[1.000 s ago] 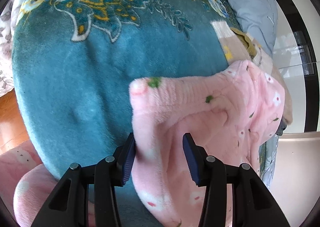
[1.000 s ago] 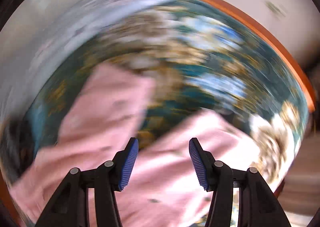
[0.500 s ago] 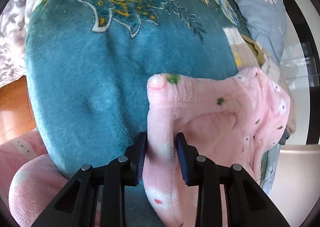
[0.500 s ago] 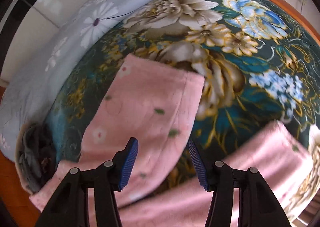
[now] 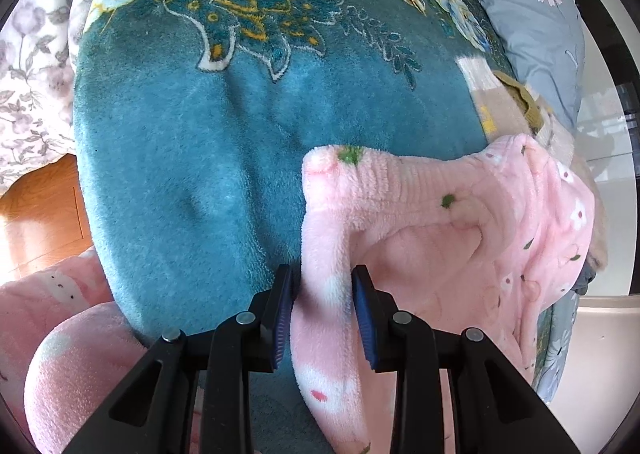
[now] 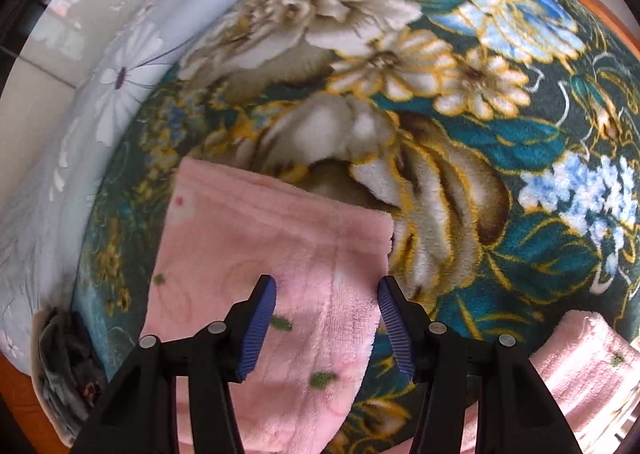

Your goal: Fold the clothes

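Pink fleece pyjama trousers [image 5: 440,222] with small flowers lie on a teal flowered blanket [image 5: 180,154]. My left gripper [image 5: 322,306] is shut on a fold at the ribbed waistband edge, both blue pads pressing the fabric. In the right wrist view one pink trouser leg [image 6: 280,238] lies flat, its hem toward the big pale flowers. My right gripper [image 6: 326,318] points down over that leg, its jaws closing with the fabric between them. The pads [image 6: 260,314] stand apart from the cloth. A second pink leg [image 6: 580,358] shows at lower right.
A grey-blue daisy pillow [image 5: 532,14] lies along the bed's far side, also in the right wrist view [image 6: 100,94]. A beige garment [image 5: 504,98] sits beside the trousers. Dark clothes [image 6: 64,358] are bunched at the bed's corner. More pink fleece [image 5: 72,354] and wooden floor [image 5: 36,214] lie lower left.
My left gripper went from open around the waistband fold to shut on it. My right gripper swept across and down onto the trouser leg, and its jaws narrowed.
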